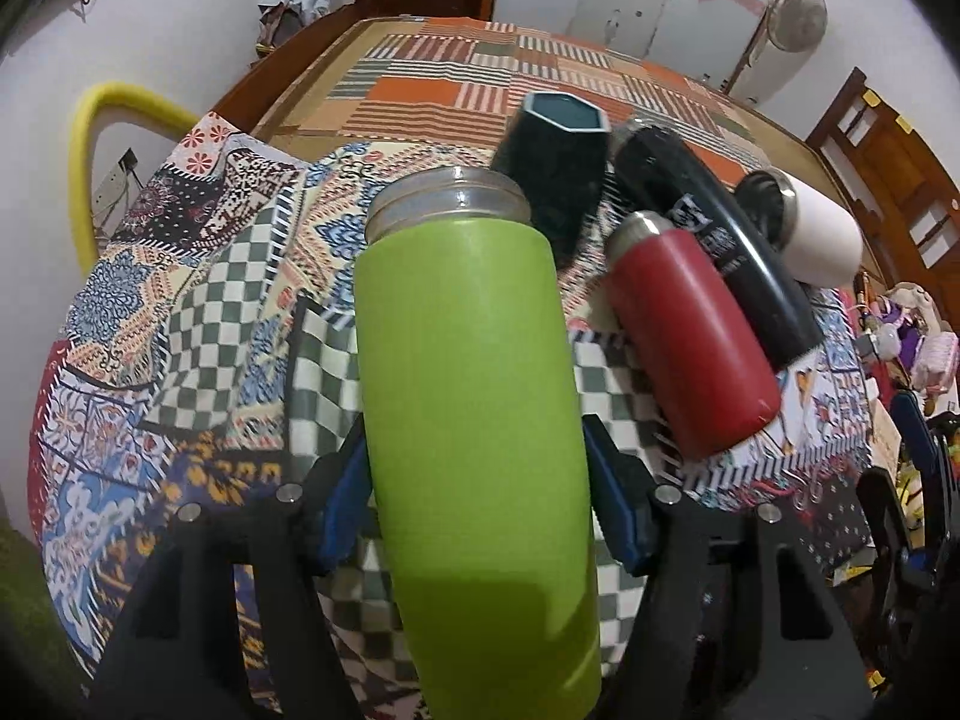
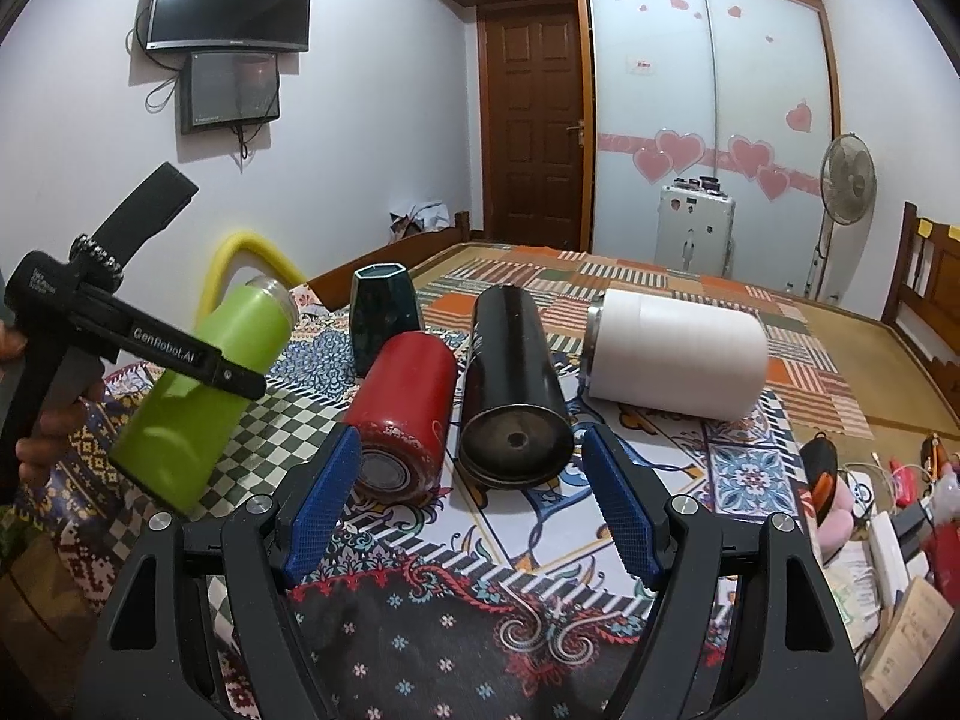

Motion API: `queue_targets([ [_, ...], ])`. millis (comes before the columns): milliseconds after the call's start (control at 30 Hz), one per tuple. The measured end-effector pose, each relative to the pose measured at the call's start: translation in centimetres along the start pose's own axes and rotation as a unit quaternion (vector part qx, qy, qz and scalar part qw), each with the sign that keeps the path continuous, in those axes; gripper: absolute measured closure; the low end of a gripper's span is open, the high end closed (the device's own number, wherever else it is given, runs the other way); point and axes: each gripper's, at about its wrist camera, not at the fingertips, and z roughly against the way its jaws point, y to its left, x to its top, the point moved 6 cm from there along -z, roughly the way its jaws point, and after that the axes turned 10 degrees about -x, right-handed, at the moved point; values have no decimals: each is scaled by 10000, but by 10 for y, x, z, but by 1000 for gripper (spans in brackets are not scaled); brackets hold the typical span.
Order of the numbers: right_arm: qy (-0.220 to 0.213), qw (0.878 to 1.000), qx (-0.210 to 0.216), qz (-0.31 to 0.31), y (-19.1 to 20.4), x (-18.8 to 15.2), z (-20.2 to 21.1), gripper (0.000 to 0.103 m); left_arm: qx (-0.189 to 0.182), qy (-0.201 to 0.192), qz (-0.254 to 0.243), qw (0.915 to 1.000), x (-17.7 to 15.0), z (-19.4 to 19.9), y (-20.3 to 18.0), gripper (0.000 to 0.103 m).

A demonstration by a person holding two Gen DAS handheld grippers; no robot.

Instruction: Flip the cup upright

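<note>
My left gripper point(image 1: 474, 480) is shut on a lime green cup point(image 1: 468, 396) and holds it tilted above the patterned cloth, steel mouth pointing up and away. It also shows in the right wrist view point(image 2: 198, 396), held by the left gripper point(image 2: 240, 381). My right gripper point(image 2: 471, 480) is open and empty, low over the cloth, just in front of a red cup point(image 2: 402, 414) and a black cup point(image 2: 510, 384), both lying on their sides. A white cup point(image 2: 678, 354) lies on its side to the right.
A dark hexagonal cup point(image 2: 384, 312) stands upright behind the red one. The patterned cloth point(image 2: 540, 546) covers a bed with a striped mat point(image 2: 660, 282). Clutter lies at the right edge point(image 2: 888, 528). A yellow curved tube point(image 2: 252, 252) stands at the left.
</note>
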Motion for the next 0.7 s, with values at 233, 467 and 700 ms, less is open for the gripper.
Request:
queue_targets([
  [233,-49,9999,-97,-34,-14,0,11,29,-267,138,55,9995,-14,-2,-26,38],
  [467,-99,9998,-166,-16,-21,-1,21,29,-337,247,102,9991,-23,-15,-42,38],
  [700,-60,9998,-208,39,-24,-5,24,29,-473,354,320,9977,-31,-24,-49,39],
])
